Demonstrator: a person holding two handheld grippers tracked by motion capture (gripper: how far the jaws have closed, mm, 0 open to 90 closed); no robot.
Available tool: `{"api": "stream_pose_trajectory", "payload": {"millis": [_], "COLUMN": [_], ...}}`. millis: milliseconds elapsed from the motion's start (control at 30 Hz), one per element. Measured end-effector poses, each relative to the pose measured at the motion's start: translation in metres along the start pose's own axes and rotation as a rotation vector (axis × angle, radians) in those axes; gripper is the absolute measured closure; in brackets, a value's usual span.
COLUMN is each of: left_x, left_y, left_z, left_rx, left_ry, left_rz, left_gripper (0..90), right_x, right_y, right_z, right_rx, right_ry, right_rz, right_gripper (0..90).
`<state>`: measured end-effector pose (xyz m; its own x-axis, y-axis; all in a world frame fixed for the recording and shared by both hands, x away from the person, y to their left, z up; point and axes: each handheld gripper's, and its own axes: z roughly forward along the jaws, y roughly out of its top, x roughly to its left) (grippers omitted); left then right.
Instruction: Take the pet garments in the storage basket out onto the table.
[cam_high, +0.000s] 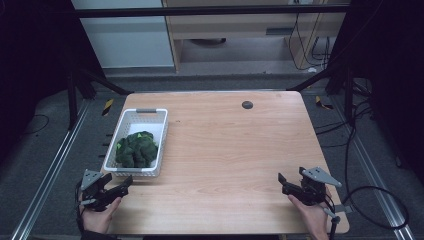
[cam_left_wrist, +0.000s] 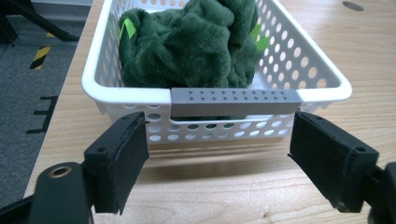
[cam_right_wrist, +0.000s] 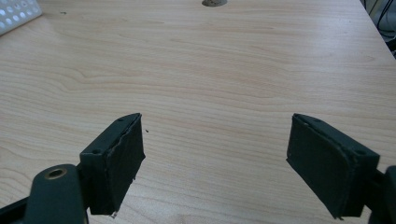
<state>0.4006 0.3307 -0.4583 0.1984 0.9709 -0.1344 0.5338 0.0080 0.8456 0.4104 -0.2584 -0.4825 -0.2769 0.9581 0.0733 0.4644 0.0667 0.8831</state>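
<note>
Resting at the table's near left corner, left gripper (cam_high: 121, 186) with jaws spread wide and empty, white basket (cam_high: 156, 131) just ahead of it, green cloth (cam_high: 136, 149) heaped inside, right gripper (cam_high: 283, 183) at the near right, wide open, empty, well apart from the basket.

High view: overhead, looking forward and down across whole table (cam_high: 225, 150). Left gripper view: low, close before white basket (cam_left_wrist: 215, 100), shared with high view. Right gripper view: low, over bare tabletop.

no text — nothing readable
</note>
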Motion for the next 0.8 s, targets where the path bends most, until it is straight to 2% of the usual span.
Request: {"api": "stream_pose_trajectory", "payload": {"millis": [333, 800], "left_x": [-0.001, 0.002], "left_y": [0.01, 0.034], "left_z": [-0.007, -0.022], "left_rx": [-0.023, -0.07], "left_ry": [-0.013, -0.029], "left_rz": [0.002, 0.014], "left_gripper": [17.4, 17.2], "right_x": [0.002, 0.002], "right_y": [0.0, 0.001], "right_z": [0.001, 0.003], "right_rx": [0.004, 0.007], "right_ry": [-0.001, -0.002], "right_rz": [-0.01, -0.017], "right_gripper": [18.9, 18.7]}}
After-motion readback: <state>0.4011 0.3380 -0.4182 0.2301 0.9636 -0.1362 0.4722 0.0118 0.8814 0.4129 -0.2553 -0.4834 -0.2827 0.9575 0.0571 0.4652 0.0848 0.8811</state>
